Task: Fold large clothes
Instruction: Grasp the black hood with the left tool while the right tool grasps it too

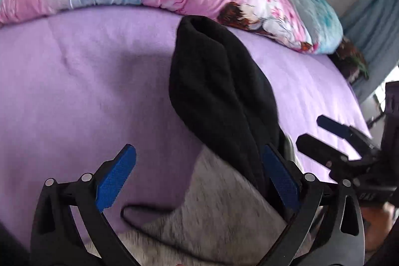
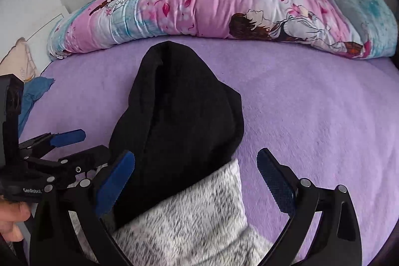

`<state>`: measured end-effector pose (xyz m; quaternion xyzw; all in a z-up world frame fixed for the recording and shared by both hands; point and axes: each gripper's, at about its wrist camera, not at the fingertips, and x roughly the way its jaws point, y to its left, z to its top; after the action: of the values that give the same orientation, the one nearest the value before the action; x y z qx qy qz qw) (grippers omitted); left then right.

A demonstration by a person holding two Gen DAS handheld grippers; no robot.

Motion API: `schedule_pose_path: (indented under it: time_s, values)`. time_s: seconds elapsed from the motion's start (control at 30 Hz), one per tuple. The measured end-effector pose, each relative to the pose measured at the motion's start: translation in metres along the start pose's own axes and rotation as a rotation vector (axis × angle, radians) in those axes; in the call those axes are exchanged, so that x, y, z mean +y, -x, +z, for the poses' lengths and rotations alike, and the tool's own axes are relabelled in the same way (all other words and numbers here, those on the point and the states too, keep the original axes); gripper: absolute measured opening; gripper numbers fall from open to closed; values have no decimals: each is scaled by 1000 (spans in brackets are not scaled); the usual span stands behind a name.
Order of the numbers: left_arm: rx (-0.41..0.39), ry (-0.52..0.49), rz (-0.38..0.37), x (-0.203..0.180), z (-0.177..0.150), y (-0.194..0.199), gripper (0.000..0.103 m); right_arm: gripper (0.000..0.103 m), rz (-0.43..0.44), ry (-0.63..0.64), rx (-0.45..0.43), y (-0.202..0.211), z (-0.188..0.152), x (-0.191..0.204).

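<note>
A large garment lies on the purple bed sheet point(image 1: 74, 81). It has a fuzzy grey body point(image 1: 212, 206) point(image 2: 187, 223) and a black hood point(image 1: 212, 81) point(image 2: 179, 111) that points toward the far side of the bed. My left gripper point(image 1: 199, 166) is open above the seam between grey and black, and the hood brushes its right finger. My right gripper point(image 2: 197, 171) is open too, straddling the same seam with nothing pinched. Each gripper shows in the other's view, the right gripper point(image 1: 310, 130) and the left gripper point(image 2: 94, 142), close side by side.
A rolled pink and blue quilt point(image 2: 224, 9) with a cartoon print runs along the far edge of the bed against the pale wall. A blue cloth point(image 2: 35, 91) lies at the bed's left end. A hand point(image 2: 10, 221) holds the left gripper. Bare purple sheet point(image 2: 324, 116) spreads on both sides.
</note>
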<state>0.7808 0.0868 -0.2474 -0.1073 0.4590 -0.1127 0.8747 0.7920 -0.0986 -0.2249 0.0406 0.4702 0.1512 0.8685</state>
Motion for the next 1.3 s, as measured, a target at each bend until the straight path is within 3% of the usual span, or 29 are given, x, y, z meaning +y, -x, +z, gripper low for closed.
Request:
schedule_pose_path:
  time_s: [0.1,0.3,0.4,0.47,0.53,0.6,0.7,0.9,1.3]
  values:
    - [38,39,-19,16,17,-24,97,92,25,-22,44,-33,19,-5]
    - [105,27,-87,26,31,-54,97,74,55,1,119,-73,27,-1]
    - [144,59,-101,31,33,-62,97,51,36,-23,145,-82,28,-5]
    - [170,86,-98,33,32,-65,97,25,30,-62,161,-87,27,-10]
    - [179,104,-100,33,32,-70,95,21,52,-85,163,-89,26,-13]
    - [182,104,-113,27,32,-74,66,20,52,-71,158,-88,25,-13]
    - [177,53,-120,13,35,-74,42,18,62,-67,150,-85,24,-16]
    - [165,70,-109,2,36,-76,27,16,52,-49,133,-84,22,-14]
    - [150,120,-121,6,31,-64,19,14,65,-32,91,-66,6,-21]
